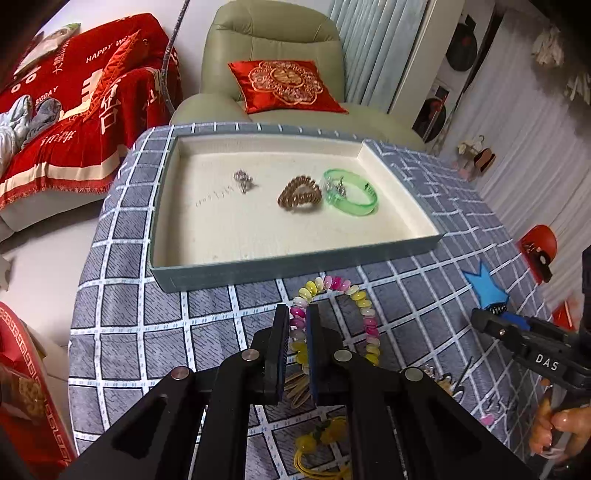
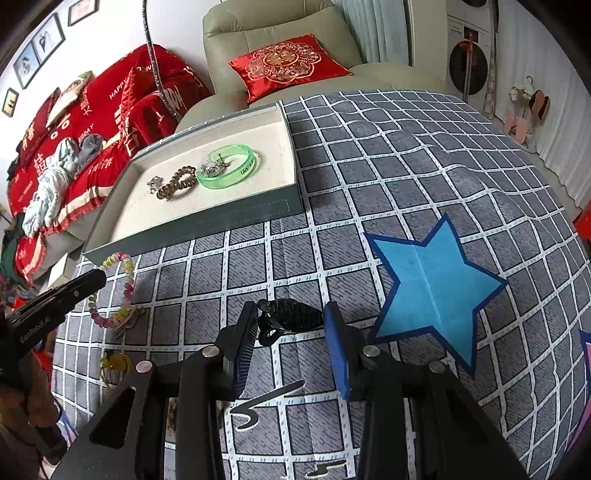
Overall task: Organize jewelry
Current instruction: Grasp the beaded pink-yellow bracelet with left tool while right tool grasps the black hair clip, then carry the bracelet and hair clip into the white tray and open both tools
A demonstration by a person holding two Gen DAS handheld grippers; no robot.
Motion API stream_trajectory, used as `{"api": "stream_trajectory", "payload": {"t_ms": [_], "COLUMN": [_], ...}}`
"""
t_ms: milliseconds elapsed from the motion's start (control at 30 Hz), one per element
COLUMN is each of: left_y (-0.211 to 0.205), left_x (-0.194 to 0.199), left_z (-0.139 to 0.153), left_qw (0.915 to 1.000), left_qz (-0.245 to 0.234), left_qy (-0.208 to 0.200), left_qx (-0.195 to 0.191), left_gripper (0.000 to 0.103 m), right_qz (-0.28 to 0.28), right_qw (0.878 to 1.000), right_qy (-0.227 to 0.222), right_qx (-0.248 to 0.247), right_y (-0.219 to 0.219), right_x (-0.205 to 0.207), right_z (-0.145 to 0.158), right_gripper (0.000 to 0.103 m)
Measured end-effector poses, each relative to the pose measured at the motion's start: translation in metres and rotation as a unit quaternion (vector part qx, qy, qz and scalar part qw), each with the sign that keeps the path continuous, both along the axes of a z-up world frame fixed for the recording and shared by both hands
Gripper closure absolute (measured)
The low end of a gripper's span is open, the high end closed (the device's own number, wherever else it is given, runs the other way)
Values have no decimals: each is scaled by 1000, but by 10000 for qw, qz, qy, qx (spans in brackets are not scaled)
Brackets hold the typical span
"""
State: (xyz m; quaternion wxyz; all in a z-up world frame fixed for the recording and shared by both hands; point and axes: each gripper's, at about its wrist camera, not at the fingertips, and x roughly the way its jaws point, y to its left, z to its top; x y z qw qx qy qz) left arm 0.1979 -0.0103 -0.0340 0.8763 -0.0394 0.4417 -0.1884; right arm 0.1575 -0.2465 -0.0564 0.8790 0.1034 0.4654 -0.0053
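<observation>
My left gripper (image 1: 297,314) is shut on a bracelet of pink, yellow and white beads (image 1: 364,306), whose loop hangs just over the checked cloth in front of the tray. A black hair clip (image 2: 295,318) sits between the blue pads of my right gripper (image 2: 291,309), which is shut on it, slightly above the cloth. The cream-lined jewelry tray (image 1: 295,258) holds a silver earring (image 1: 243,180), a bronze coil hair tie (image 1: 299,194) and a green bangle (image 1: 352,205) with a silver piece (image 1: 336,186) inside. The right gripper (image 1: 480,317) shows at the right edge of the left wrist view.
A yellow knotted ornament (image 1: 325,435) and a golden hair tie (image 1: 299,387) lie on the cloth under my left gripper. A blue star patch (image 2: 432,284) marks the cloth on the right. Behind the table stand an armchair (image 1: 273,33) with a red cushion and a red-covered sofa (image 1: 74,110).
</observation>
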Motion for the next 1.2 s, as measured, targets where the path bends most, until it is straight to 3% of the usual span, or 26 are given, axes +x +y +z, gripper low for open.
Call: {"api": "stream_trajectory", "payload": {"t_ms": [400, 733, 900, 1200], "left_y": [6, 19, 19, 15], "left_x": [7, 52, 78, 107], "left_z": [36, 50, 42, 10], "left_qw": [9992, 9986, 9989, 9990], "left_qz": [-5, 255, 336, 403], "left_qy": [-394, -439, -326, -9], "left_qx": [-107, -143, -54, 218], "left_gripper": [78, 78, 78, 78], "right_qz": [173, 520, 635, 782], "right_qw": [9994, 9974, 9971, 9969], "right_qy": [-272, -488, -400, -6], "right_qx": [117, 78, 87, -18], "right_y": [5, 25, 35, 53], "right_x": [5, 52, 83, 127], "right_z": [33, 61, 58, 26], "right_gripper": [63, 63, 63, 63]}}
